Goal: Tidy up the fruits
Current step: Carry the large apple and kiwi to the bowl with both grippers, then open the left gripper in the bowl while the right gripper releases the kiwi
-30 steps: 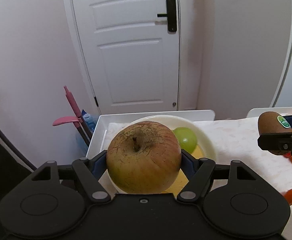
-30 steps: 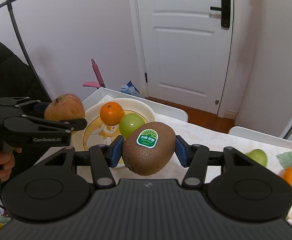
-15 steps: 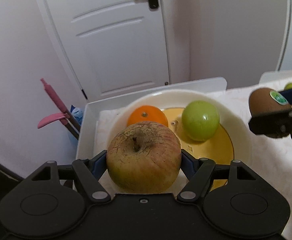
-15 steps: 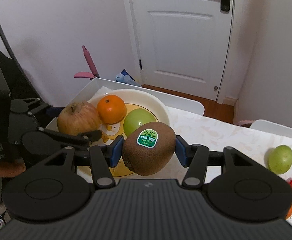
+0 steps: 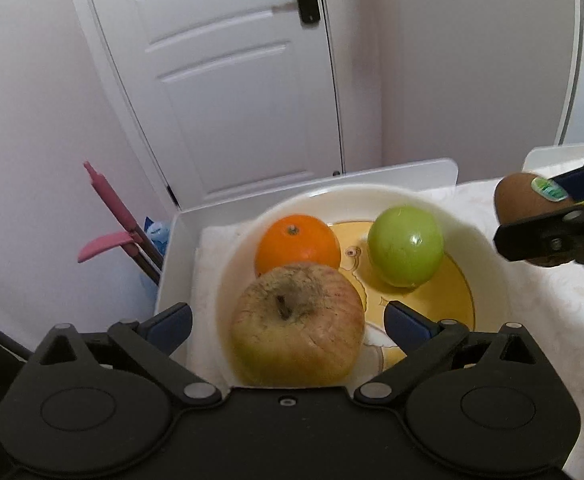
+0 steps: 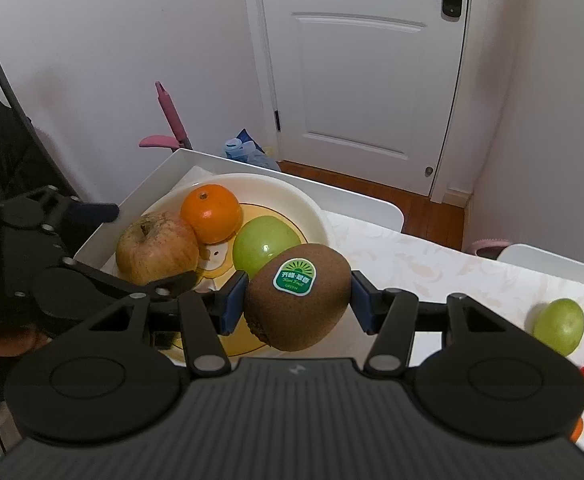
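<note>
The left gripper (image 5: 288, 322) has its two fingers spread wide apart. The blue pads (image 5: 406, 322) sit on each side of a big apple (image 5: 297, 330) and do not touch it. The apple is yellow and red with a wrinkly top, and it rests in the near part of a white bowl (image 5: 488, 264) with a yellow middle. An orange (image 5: 297, 242) sits just behind the apple and touches it. A green apple (image 5: 406, 245) sits in the bowl too, to the right of the orange.

The right gripper (image 6: 298, 300) has its fingers closed tight on a brown kiwi (image 6: 298, 306) (it has a green sticker on top). The kiwi is up in the air, just in front of the bowl's right side, near the green apple.

The bowl stands at the corner of a table with a flowery cloth (image 6: 432, 270). A white tray edge (image 5: 392, 170) runs behind the bowl.

Far to the right on the cloth lies another green fruit (image 6: 559, 325). Beside it are some small red and orange bits, cut off by the edge, so I cannot tell what they are.

Behind the table is a white door (image 6: 372, 60) with a black handle. A pink stick (image 5: 112, 206) leans by the wall.
</note>
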### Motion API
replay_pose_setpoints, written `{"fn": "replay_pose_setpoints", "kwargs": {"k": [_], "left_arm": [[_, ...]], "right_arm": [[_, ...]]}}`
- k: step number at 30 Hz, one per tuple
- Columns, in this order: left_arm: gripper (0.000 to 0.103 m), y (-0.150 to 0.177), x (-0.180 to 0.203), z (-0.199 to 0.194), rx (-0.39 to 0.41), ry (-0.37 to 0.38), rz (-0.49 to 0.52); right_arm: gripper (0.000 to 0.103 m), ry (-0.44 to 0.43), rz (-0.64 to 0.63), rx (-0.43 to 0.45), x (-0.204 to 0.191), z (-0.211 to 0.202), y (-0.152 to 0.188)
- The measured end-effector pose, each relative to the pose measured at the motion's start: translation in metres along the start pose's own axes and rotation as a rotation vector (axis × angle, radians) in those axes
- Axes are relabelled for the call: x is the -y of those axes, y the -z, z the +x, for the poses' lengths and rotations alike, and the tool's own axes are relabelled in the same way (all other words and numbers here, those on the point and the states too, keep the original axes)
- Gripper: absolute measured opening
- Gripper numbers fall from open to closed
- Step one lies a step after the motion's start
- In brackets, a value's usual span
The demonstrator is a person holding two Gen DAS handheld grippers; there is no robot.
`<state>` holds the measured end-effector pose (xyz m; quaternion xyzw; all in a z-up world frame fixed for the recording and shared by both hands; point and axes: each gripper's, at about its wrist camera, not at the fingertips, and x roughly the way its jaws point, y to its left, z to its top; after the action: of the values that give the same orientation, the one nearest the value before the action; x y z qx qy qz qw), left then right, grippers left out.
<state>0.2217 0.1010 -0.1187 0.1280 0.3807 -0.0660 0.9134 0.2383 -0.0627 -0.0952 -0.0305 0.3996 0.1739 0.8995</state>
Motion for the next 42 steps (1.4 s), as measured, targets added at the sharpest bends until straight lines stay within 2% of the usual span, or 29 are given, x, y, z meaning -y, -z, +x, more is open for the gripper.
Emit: {"fn": "replay_pose_setpoints", "kwargs": {"k": [5,10,16,27,32,33,34,35,38,42], "left_arm": [[0.103,0.004,-0.008,-0.013,-0.025,0.006,-0.063],[0.103,0.014,-0.008,-0.025,-0.047,-0.007,-0.083],[0.103,0.021,-0.01,-0.035,-0.063,-0.023,-0.135],[0.103,0.032,-0.006,-0.043,-0.079,-0.042,-0.134],[0.103,0.034,-0.004,-0.041,-0.078,-0.043,-0.128],[0.103,0.034,-0.004,-0.042,-0.078,-0.042,-0.13],[0.103,0.035,-0.004,-0.043,-0.077,-0.04,-0.131],[0.103,0.035,-0.003,-0.044,-0.076,-0.04,-0.131],[0.103,0.038,0.0,-0.047,-0.076,-0.042,-0.125],[0.103,0.041,0.002,-0.052,-0.082,-0.044,-0.126]], "right_arm": [[0.069,-0.016,-0.012,-0.004,0.003,0.001,-0.003],[0.069,-0.034,-0.048,-0.011,0.002,0.003,-0.006],[0.069,-0.051,-0.099,-0.06,-0.008,0.014,-0.006],[0.069,-0.042,-0.235,-0.138,-0.035,0.044,0.004],[0.07,-0.036,-0.248,-0.166,-0.037,0.052,0.005],[0.071,-0.031,-0.256,-0.168,-0.038,0.052,0.005],[0.076,-0.022,-0.263,-0.158,-0.039,0.051,0.006],[0.087,-0.003,-0.269,-0.144,-0.04,0.049,0.006],[0.103,0.035,-0.265,-0.106,-0.039,0.04,0.005],[0.103,0.014,-0.221,-0.093,-0.03,0.03,0.005]]}}
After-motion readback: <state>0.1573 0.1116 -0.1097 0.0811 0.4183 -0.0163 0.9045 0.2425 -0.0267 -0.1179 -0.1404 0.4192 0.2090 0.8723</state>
